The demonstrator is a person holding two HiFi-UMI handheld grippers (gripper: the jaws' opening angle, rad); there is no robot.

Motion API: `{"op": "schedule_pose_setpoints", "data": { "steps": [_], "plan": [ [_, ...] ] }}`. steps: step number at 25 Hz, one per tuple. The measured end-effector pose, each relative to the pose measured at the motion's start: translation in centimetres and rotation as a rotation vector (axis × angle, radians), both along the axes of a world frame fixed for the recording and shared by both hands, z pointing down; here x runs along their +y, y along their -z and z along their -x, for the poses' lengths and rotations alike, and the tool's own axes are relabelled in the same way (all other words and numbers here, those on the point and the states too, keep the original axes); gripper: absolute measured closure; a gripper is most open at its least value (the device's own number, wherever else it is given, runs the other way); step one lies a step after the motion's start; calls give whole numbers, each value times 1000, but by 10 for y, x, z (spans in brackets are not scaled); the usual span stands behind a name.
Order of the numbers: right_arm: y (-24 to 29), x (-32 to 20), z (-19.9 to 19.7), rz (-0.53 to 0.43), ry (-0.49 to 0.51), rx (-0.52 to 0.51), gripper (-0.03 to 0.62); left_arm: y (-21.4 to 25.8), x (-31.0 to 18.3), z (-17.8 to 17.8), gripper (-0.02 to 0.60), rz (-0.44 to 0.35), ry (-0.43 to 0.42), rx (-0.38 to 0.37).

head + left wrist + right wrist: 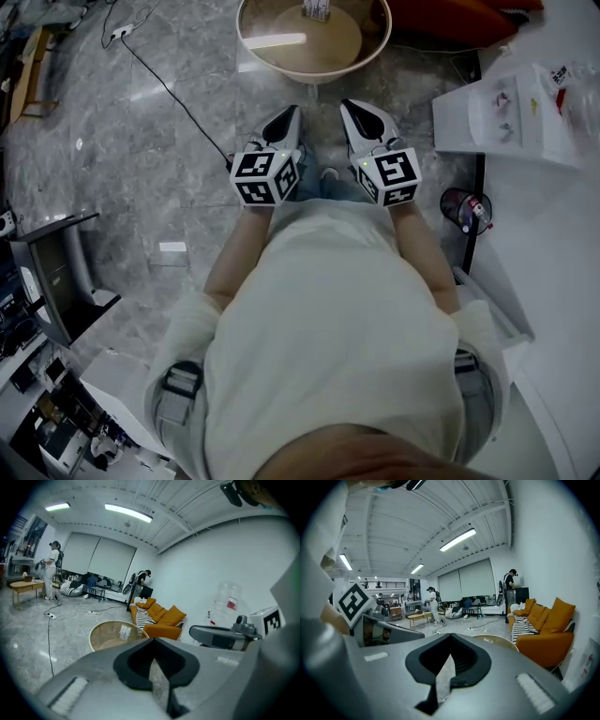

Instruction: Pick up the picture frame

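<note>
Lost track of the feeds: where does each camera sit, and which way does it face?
Head view: on the head, steeply down at floor; torso, arms, left gripper, right gripper show.
Left gripper view: on that gripper, along shut jaws toward orange sofa.
Right gripper view: likewise, along shut jaws toward the sofa.
Shared: round table, all three.

Both arms reach forward from the torso — the left gripper (284,125) and right gripper (361,118) side by side, jaws closed, empty, tilted slightly downward.
</note>
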State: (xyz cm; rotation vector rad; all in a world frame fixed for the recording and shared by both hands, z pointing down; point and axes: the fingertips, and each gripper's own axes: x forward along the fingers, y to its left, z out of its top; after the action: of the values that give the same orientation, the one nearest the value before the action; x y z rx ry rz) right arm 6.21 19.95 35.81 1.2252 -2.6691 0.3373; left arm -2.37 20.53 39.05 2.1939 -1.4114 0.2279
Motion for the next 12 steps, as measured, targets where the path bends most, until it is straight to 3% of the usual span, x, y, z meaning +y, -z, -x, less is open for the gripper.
{"op": "schedule_pose_setpoints", "data": {
  "steps": [12],
  "plan": [
    [-12, -74, 11, 36, 3, 29, 594, -8, -87, 10, 580, 20, -35, 20]
  ]
}}
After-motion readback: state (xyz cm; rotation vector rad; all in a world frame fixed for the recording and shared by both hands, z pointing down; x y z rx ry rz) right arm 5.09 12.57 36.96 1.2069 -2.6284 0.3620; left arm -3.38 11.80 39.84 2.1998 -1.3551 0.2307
